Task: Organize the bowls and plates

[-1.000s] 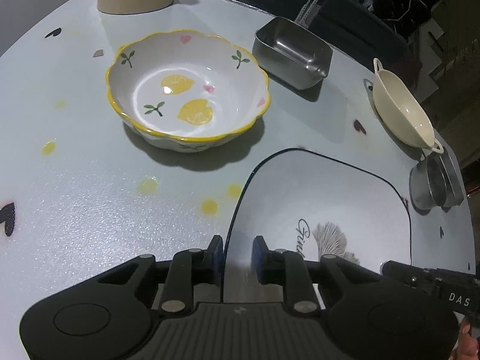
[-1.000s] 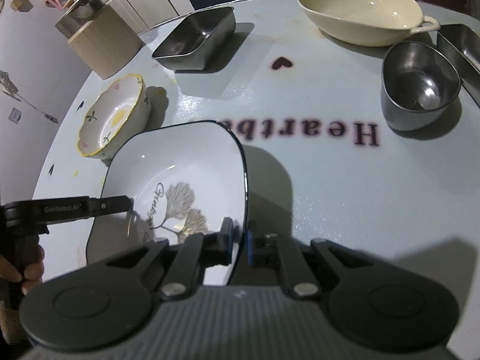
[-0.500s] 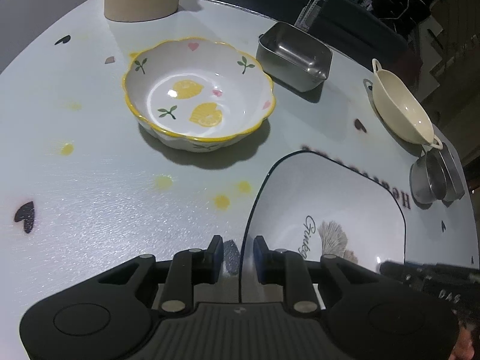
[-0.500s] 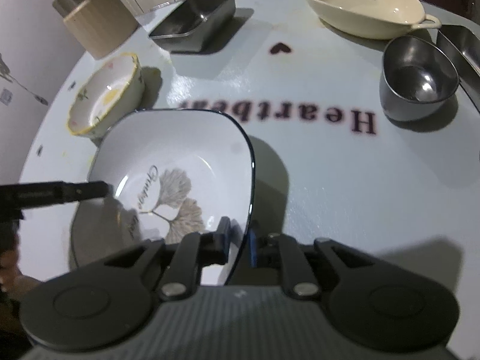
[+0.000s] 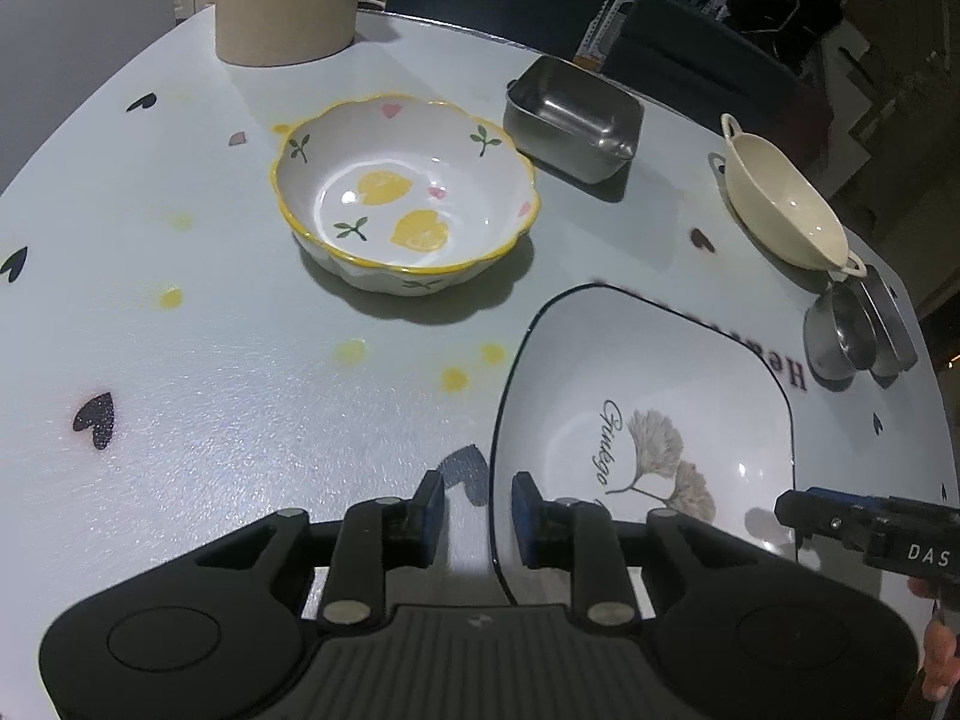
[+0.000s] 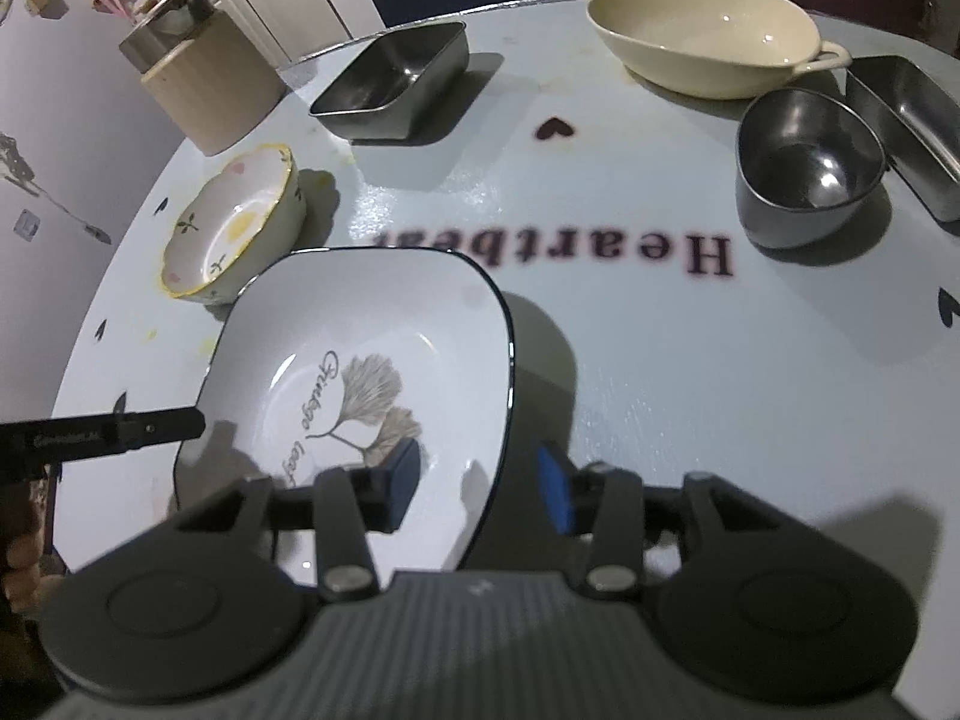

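A square white plate (image 5: pixel 648 420) (image 6: pixel 372 330) with a dark rim and a ginkgo print sits near the table's front. My left gripper (image 5: pixel 478 516) straddles the plate's left rim. Its jaws are opening, and neither pad touches the rim. My right gripper (image 6: pixel 477 483) straddles the right rim, its jaws also opening, with a wide gap on both sides. Each gripper's tip shows in the other's view, the right gripper (image 5: pixel 840 525) and the left gripper (image 6: pixel 120 432). A lemon-print bowl (image 5: pixel 408 204) (image 6: pixel 234 228) stands just beyond the plate.
Further back are a steel rectangular tray (image 5: pixel 576 120) (image 6: pixel 396 84), a cream two-handled dish (image 5: pixel 780 204) (image 6: pixel 702 36), a steel bowl (image 6: pixel 804 162), another steel tray (image 6: pixel 906 114) and a beige canister (image 5: pixel 282 0) (image 6: pixel 210 90). The table's round edge curves close behind them.
Both grippers were shut on the plate's rim and have let go. The right jaws spread wide, the left only a little. The left gripper has drawn back and up slightly.
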Action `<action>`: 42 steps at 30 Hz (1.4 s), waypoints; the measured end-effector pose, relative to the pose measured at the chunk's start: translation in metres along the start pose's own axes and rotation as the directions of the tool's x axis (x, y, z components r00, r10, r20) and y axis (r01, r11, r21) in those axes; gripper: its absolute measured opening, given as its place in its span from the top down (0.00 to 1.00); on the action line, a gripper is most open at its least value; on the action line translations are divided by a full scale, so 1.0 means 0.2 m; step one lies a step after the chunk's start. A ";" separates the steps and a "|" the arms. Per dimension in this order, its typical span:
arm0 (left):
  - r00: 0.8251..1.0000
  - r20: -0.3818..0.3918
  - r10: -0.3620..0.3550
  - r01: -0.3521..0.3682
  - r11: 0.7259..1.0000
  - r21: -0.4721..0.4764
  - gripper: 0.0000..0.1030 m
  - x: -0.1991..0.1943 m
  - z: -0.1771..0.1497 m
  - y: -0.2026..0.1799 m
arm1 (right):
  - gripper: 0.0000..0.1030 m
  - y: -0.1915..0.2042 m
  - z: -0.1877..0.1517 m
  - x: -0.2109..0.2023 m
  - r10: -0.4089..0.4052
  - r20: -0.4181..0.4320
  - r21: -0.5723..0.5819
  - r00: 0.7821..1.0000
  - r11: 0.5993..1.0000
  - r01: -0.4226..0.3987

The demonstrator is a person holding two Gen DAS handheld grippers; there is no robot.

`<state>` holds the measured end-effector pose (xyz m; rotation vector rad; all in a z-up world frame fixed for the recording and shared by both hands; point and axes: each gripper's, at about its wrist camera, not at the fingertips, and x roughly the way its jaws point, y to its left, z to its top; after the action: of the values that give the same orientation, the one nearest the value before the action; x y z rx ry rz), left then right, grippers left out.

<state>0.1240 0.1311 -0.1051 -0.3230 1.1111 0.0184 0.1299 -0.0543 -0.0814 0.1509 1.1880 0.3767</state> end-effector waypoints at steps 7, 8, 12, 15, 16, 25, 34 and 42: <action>0.997 0.080 -0.004 0.000 0.998 0.056 0.13 -0.06 0.00 -0.09 | 0.11 -0.01 -0.04 -0.11 0.023 0.055 -0.035 0.998 0.999 -0.021; 0.996 0.095 -0.006 0.000 0.998 0.064 0.10 -0.07 0.01 -0.11 | 0.04 -0.01 -0.04 -0.12 0.022 0.070 -0.036 0.997 0.999 -0.020; 0.991 0.134 -0.013 0.000 0.996 0.092 0.00 -0.09 0.04 -0.19 | 0.01 -0.06 -0.04 -0.20 -0.004 0.145 -0.038 0.989 0.999 0.010; 0.986 0.168 -0.015 -0.005 0.993 0.115 0.00 -0.11 0.07 -0.25 | 0.00 -0.12 -0.03 -0.25 -0.019 0.195 -0.012 0.981 1.000 0.022; 0.983 0.183 -0.015 -0.007 0.993 0.120 0.00 -0.12 0.07 -0.27 | 0.00 -0.14 -0.02 -0.27 -0.022 0.213 -0.003 0.977 1.000 0.023; 0.948 0.314 -0.054 0.009 0.990 0.144 0.00 -0.13 0.18 -0.49 | 0.00 -0.38 0.10 -0.40 -0.035 0.388 0.137 0.921 0.990 -0.020; 0.927 0.356 -0.117 0.039 0.975 0.220 0.00 -0.01 0.27 -0.76 | 0.00 -0.65 0.29 -0.41 -0.099 0.563 0.280 0.821 0.957 -0.076; 0.912 0.364 -0.188 0.093 0.960 0.263 0.00 0.15 0.44 -0.97 | 0.18 -0.95 0.52 -0.26 -0.103 0.566 0.416 0.818 0.892 -0.175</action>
<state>0.2477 -0.0341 -0.0478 -0.1700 0.6851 -0.1748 0.2484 -0.2420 -0.0557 0.6558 0.6411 0.0599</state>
